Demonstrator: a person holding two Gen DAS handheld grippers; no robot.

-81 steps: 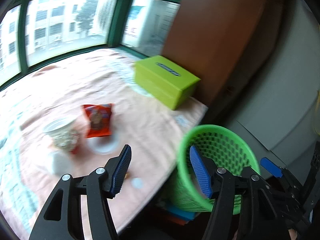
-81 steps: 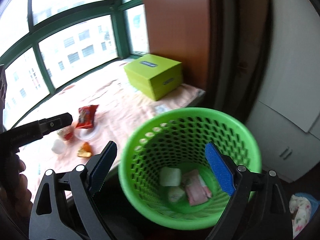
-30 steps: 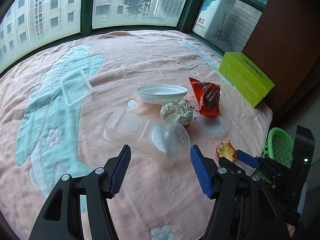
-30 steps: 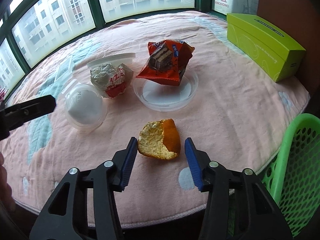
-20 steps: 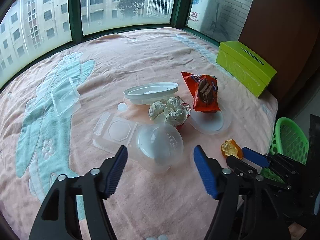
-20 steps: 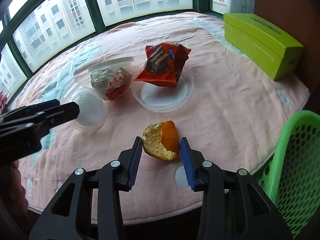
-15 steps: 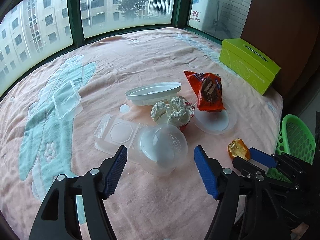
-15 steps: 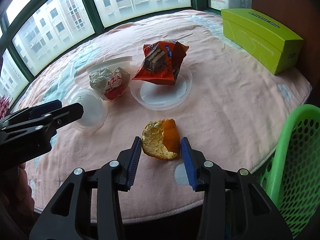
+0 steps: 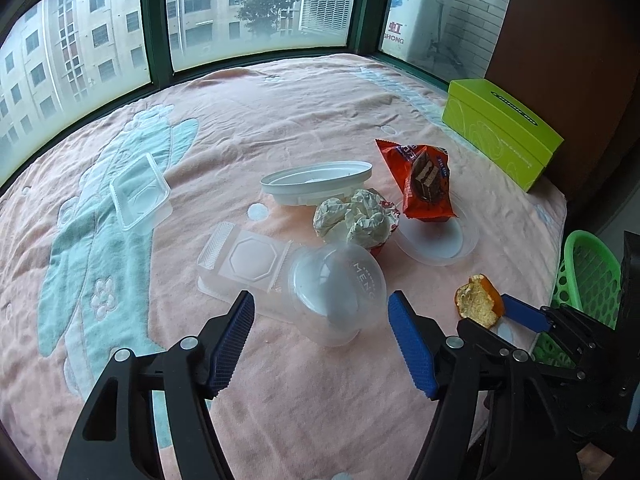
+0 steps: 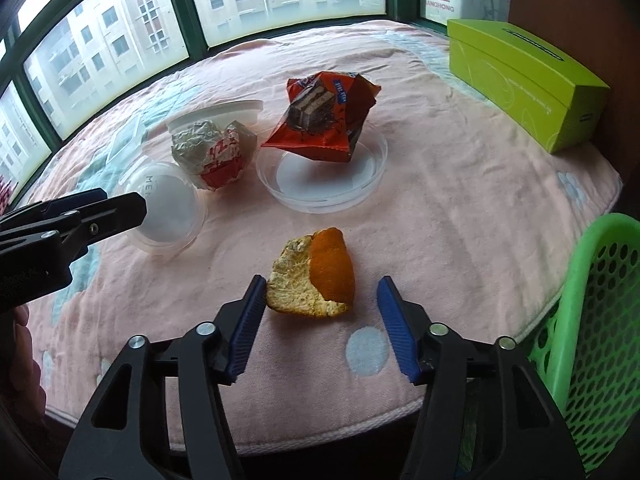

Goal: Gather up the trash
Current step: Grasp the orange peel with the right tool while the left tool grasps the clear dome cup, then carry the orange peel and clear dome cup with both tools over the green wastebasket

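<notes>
Left wrist view: left gripper [image 9: 320, 336] spread wide, the clear plastic cup [image 9: 336, 290] on the pink blanket [image 9: 240, 120] between its fingertips. Right wrist view: right gripper [image 10: 322, 322] spread beside the orange peel [image 10: 314, 274], left pad touching it; green basket [image 10: 592, 320] at right.

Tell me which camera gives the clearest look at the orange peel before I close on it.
The right wrist view. The orange peel lies large and unobstructed on the pink blanket, just ahead of the open right gripper. In the left wrist view the peel is small, near the right edge, partly behind a right gripper finger.
</notes>
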